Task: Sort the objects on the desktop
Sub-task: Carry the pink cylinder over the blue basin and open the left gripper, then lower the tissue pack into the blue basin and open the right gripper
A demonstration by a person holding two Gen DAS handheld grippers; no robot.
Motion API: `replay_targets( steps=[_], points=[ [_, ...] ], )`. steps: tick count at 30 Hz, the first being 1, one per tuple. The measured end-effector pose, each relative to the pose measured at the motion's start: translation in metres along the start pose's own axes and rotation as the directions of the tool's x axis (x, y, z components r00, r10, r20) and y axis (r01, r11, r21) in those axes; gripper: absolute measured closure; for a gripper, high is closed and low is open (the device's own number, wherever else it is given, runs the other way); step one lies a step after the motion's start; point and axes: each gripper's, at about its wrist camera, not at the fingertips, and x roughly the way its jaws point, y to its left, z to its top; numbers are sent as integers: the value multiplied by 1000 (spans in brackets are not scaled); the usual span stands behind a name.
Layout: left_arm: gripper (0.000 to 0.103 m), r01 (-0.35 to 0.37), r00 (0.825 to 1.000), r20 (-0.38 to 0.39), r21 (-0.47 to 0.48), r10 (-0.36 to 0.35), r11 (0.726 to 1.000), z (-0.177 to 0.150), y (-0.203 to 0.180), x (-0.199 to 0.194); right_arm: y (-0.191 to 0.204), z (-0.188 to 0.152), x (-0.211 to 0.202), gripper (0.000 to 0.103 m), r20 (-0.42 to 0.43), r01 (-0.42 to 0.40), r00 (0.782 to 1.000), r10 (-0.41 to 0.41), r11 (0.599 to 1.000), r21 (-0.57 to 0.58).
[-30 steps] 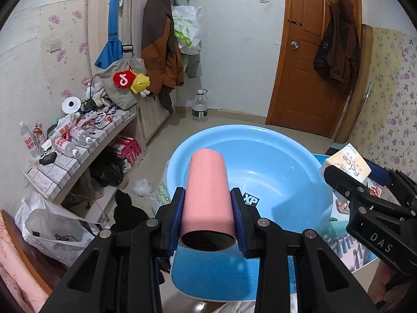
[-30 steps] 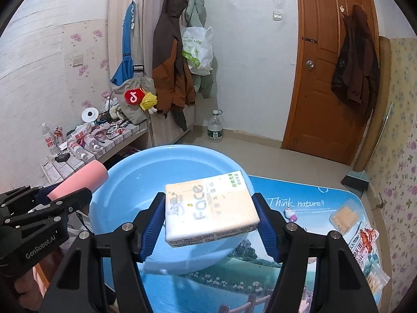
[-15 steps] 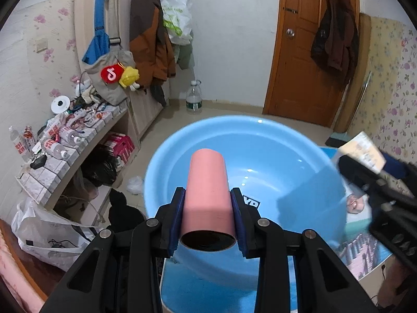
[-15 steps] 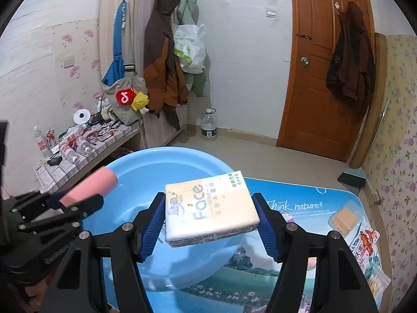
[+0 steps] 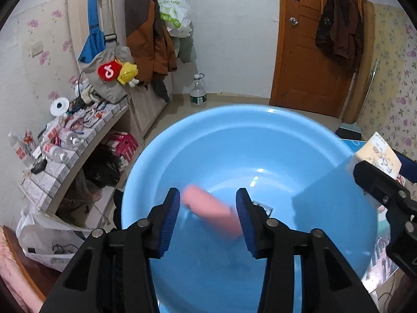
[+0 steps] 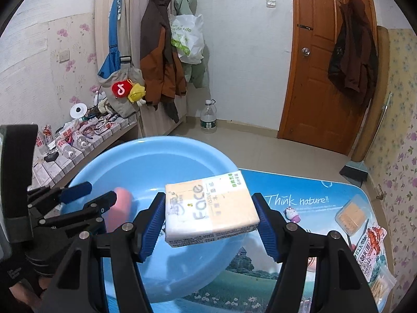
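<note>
Over a round light-blue plastic basin (image 5: 260, 140) on the picture-printed worktop (image 6: 312, 208), the left tongs (image 5: 208, 208) are opening, the blurred pink cylinder (image 5: 211, 210) loose between their pads; the right tongs (image 6: 212, 224) clamp a cream tissue pack (image 6: 211, 208) beside them.

table with printed landscape cover (image 6: 299, 203), blue basin (image 6: 161, 156), snack packets (image 6: 370, 242) at right edge

Glossy blue plastic basin (image 5: 260, 140); film-wrapped tissue pack (image 6: 211, 206)
</note>
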Motion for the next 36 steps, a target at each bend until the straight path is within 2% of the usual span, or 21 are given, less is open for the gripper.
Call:
replay_targets(
  steps=[1,22,24,26,27,29,32,36],
  points=[
    [55,-2,1000,5,4,2,1000,1,-1,-1,-1,0,1,36,-2,0,1000,0,1000,2],
    [55,11,1000,27,2,-11,1000,3,7,-14,15,0,-2,36,0,3,1000,-3,1000,-24],
    [49,18,999,33,-4,-18,1000,3,10,-18,18,0,-3,36,0,3,1000,-3,1000,-28],
    [16,34,998,46,-3,-34,999,1,14,-25,21,-1,-5,36,-1,4,1000,-4,999,-33],
    [10,39,998,59,-2,-39,999,1,16,-29,23,-1,-6,36,-1,4,1000,-4,999,-36],
    [6,19,995,94,5,-19,1000,0,21,-40,26,0,-9,36,1,2,1000,-2,999,-38],
    [2,15,994,104,1,-15,1000,1,27,-50,30,1,-13,36,6,2,1000,-2,999,-40],
    [2,15,992,122,-8,-14,1000,-1,34,-61,40,1,-22,36,14,2,1000,-1,998,-59]
  ],
)
